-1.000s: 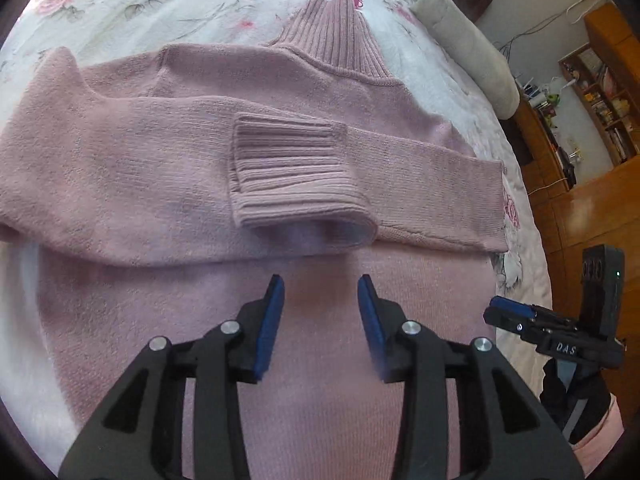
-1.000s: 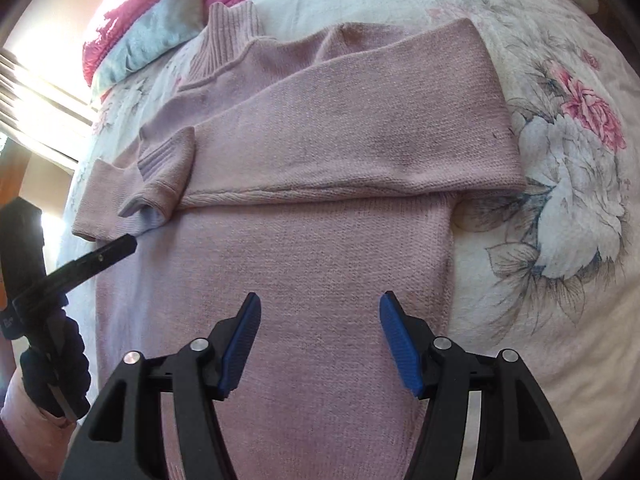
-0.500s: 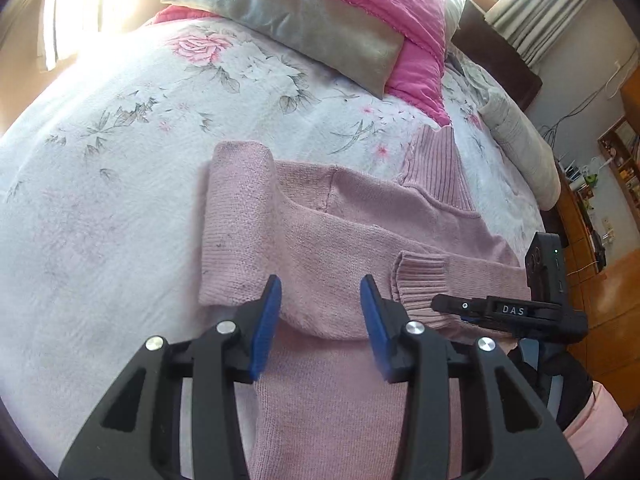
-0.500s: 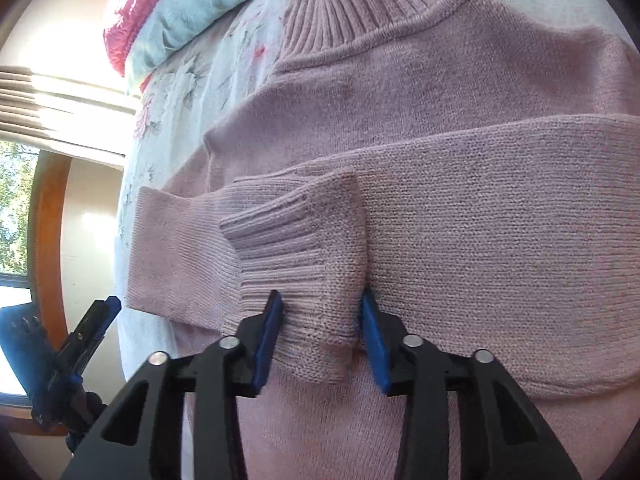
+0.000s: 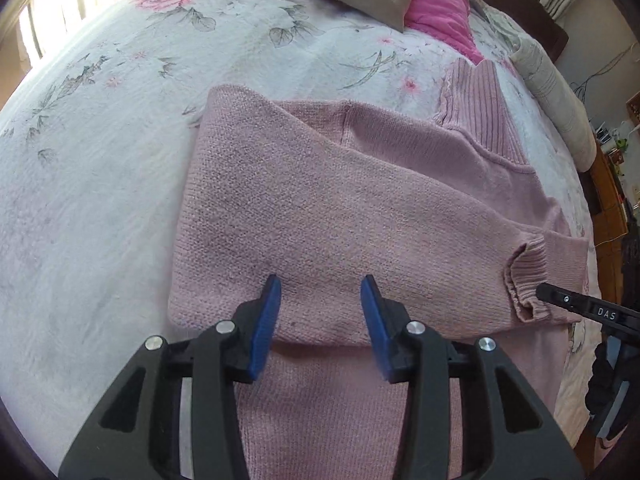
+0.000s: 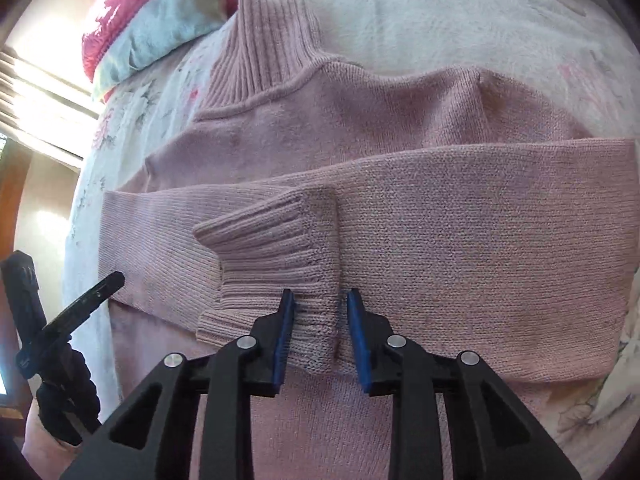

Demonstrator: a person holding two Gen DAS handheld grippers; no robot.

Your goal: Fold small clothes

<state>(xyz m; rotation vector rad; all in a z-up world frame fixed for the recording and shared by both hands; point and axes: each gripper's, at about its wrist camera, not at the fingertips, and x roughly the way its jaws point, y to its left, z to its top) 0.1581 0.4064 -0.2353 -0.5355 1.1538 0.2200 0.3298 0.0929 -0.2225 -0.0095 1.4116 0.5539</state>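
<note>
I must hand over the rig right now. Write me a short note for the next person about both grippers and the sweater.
Left hand-held gripper: open, empty, over the folded sleeve.
Right hand-held gripper: jaws straddle the ribbed cuff, not clamped.
The pink sweater lies flat on the floral bedspread.
Done: both sleeves folded across the chest.
Left: fold the body.

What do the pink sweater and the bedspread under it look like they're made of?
Pink sweater: a soft knit, likely wool or acrylic; visible stitch rows, ribbed cuff and collar, matte and slightly fuzzy.
Bedspread: looks like a plush or quilted textile, white with printed flowers; nappy, matte surface. Fibre uncertain.
</note>
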